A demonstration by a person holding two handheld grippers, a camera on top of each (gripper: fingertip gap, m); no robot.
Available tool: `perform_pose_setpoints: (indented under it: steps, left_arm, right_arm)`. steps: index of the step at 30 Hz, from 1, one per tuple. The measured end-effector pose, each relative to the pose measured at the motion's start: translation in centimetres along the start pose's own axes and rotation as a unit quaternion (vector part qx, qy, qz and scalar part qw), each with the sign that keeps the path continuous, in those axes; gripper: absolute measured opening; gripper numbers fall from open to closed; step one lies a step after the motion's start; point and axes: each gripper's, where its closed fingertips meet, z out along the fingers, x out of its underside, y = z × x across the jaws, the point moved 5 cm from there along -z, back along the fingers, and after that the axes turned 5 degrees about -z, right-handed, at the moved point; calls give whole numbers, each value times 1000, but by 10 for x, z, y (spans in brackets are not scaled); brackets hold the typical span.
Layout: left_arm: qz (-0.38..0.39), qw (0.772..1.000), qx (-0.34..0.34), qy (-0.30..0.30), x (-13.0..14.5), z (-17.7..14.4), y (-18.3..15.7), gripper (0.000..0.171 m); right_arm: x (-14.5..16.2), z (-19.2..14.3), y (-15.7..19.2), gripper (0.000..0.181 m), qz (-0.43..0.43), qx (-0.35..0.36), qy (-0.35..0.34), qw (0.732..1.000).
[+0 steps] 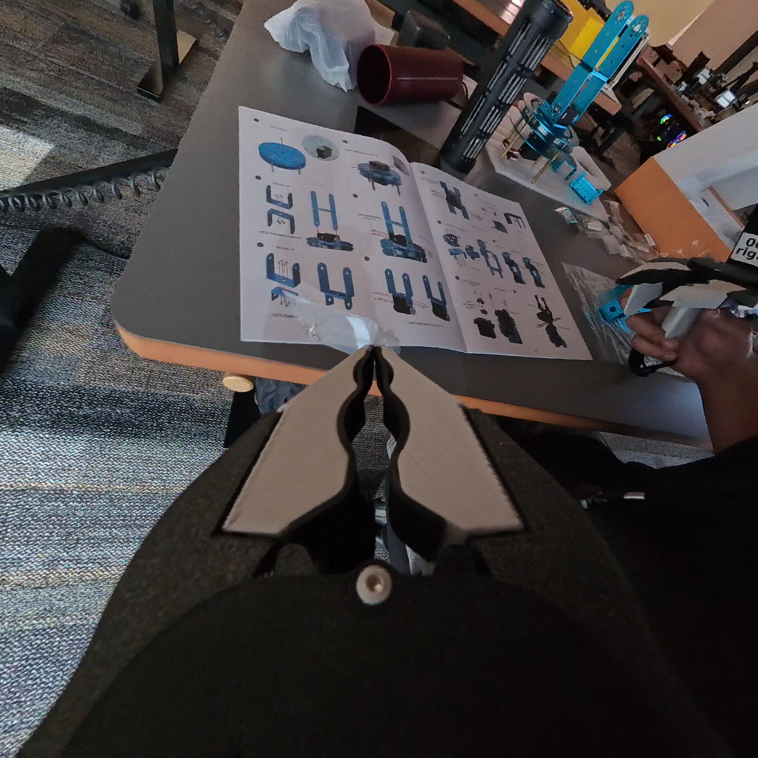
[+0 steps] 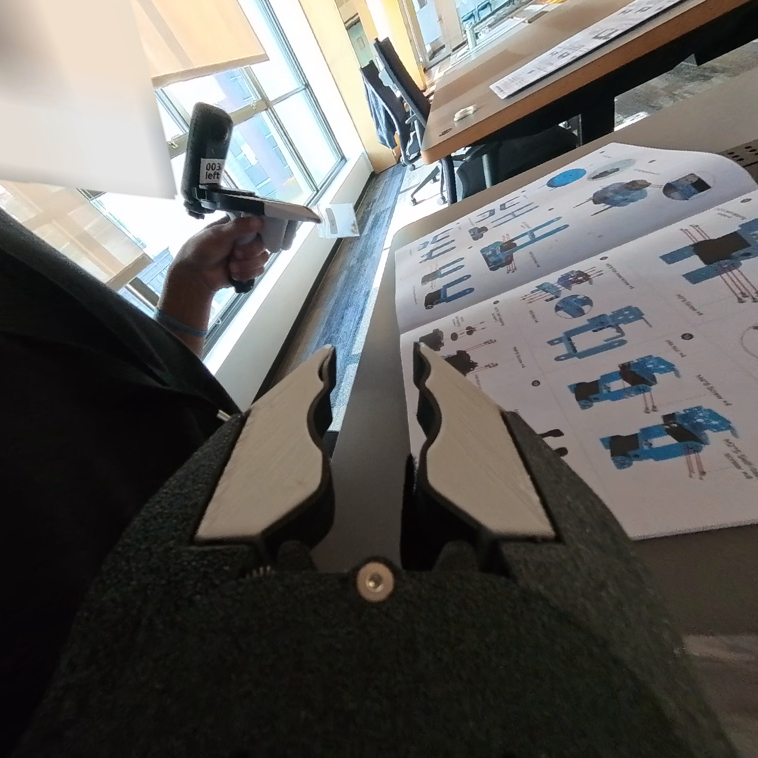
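My left gripper (image 1: 373,348) is shut on the edge of a small clear plastic bag (image 1: 328,324) with small screws in it, held in the air above the near edge of the table. The right wrist view shows it too, raised, with the bag (image 2: 338,221) hanging from its tips (image 2: 318,217). My right gripper (image 2: 373,361) is open and empty, low over the dark table (image 2: 381,410) beside an open instruction booklet (image 2: 574,328). In the left wrist view the right gripper (image 1: 640,295) is at the far right, next to a blue metal bracket (image 1: 611,311).
The booklet (image 1: 369,229) lies open mid-table. Behind it are a dark red cup (image 1: 406,74) on its side, white crumpled plastic (image 1: 328,37), a black perforated cylinder (image 1: 500,86), a blue metal arm assembly (image 1: 574,102), small parts bags (image 1: 607,229) and an orange-and-white box (image 1: 689,197). From my right tips it is roughly 30 cm to the black perforated cylinder (image 1: 500,86); from my left, 45 cm.
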Motion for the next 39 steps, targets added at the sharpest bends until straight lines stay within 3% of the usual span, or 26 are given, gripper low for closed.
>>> perform_pose_setpoints:
  steps: [3, 9, 12, 16, 18, 20, 22, 25, 30, 35, 39]
  left_arm:
    - [1, 999, 42, 3, 0, 5, -10, 0]
    - [4, 967, 251, 45, -20, 41, -79, 0]
    - [33, 930, 349, 111, -30, 67, -133, 0]
    - [79, 851, 476, 207, -26, 94, -218, 0]
    - [99, 810, 524, 244, -19, 104, -257, 0]
    - [117, 767, 570, 269, -12, 111, -293, 0]
    - [150, 753, 574, 285, -2, 127, -318, 0]
    - [163, 725, 591, 313, 12, 153, -352, 0]
    - [191, 678, 618, 349, 36, 202, -403, 0]
    - [199, 645, 640, 367, 56, 259, -451, 0]
    - [222, 662, 613, 370, 67, 310, -471, 0]
  right_arm:
    - [3, 0, 1, 39, 3, 2, 1, 1000]
    - [8, 13, 27, 69, 64, -93, -29, 993]
    - [9, 23, 32, 80, 98, -112, -50, 988]
    - [-3, 11, 32, 80, 149, -144, -103, 973]
    - [-15, -15, 44, 75, 145, -193, -151, 959]
    - [-15, -43, 46, 63, 138, -189, -172, 957]
    - [-13, -78, 57, 38, 134, -232, -196, 943]
    - [-2, -130, 57, 24, 129, -216, -214, 944]
    - [17, -209, 41, 15, 114, -151, -191, 963]
    - [21, -271, 20, 0, 61, -94, -125, 986]
    - [25, -314, -5, 0, 15, -57, -64, 996]
